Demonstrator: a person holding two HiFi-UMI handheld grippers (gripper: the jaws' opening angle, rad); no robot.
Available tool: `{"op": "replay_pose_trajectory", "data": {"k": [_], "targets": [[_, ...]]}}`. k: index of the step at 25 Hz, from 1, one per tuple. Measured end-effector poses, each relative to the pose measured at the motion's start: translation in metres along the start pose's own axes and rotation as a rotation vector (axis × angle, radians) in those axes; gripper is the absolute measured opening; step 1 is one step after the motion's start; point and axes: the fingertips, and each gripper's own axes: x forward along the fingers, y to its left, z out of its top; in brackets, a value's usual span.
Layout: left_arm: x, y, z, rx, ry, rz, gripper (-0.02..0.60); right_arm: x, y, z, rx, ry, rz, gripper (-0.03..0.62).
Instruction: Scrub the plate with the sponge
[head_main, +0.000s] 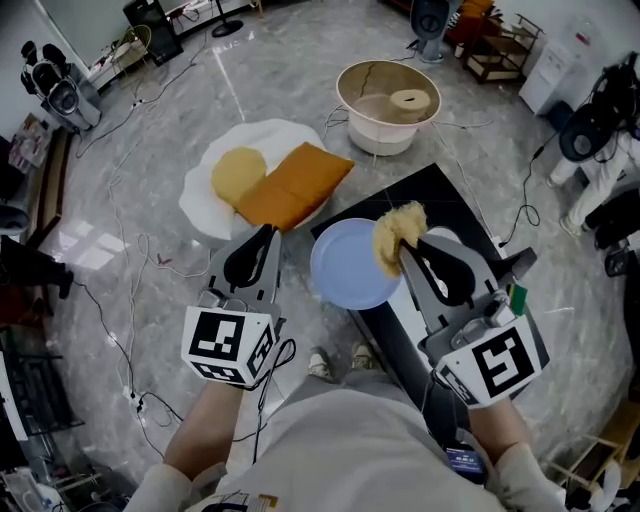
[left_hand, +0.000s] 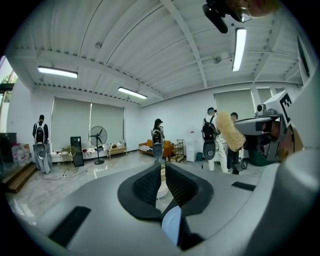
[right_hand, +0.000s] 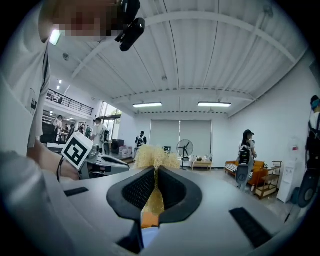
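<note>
The floor (head_main: 150, 200) is grey marble with cables across it, and a black table (head_main: 440, 195) stands on it in front of the person.

The blue plate (head_main: 345, 270) lies flat at the left corner of the table. No gripper holds it. The sponge (head_main: 398, 235), a yellow fibrous tuft, is at the plate's upper right rim in the head view. It covers that rim there, but I cannot tell if it touches the plate.

The right gripper (head_main: 412, 255) is clamped on the sponge. In the right gripper view the sponge (right_hand: 152, 157) fills the slit between the jaws of the right gripper (right_hand: 155, 172) and spreads out past their tips. The plate is just to the left of this gripper.

The left gripper (head_main: 265, 240) is just beside the plate's left edge, apart from it. In the left gripper view the jaws of the left gripper (left_hand: 163, 167) are closed to a thin slit and nothing is between them. The sponge (left_hand: 230, 132) shows there at the right.

Beyond the plate, a white tray (head_main: 200, 205) on the floor carries a yellow pad (head_main: 238, 175) and an orange cloth (head_main: 295, 185). A bowl (head_main: 390, 135) with a roll (head_main: 410, 100) inside stands behind the table. People (left_hand: 158, 137) stand far off in the room.
</note>
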Motion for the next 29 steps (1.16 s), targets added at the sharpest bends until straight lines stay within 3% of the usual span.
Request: {"op": "replay_pose_trajectory", "data": {"k": [7, 11, 29], "targets": [[-0.027, -0.01, 0.043, 0.167, -0.084, 0.03, 0.037, -0.017, 0.012, 0.028, -0.032, -0.08, -0.014, 0.048], [-0.041, -0.023, 0.063, 0.149, -0.133, 0.035, 0.034, -0.024, 0.022, 0.031, -0.016, -0.096, -0.009, 0.048], [-0.051, -0.032, 0.071, 0.148, -0.137, -0.001, 0.032, -0.022, 0.024, 0.033, 0.006, -0.098, 0.006, 0.048]]}}
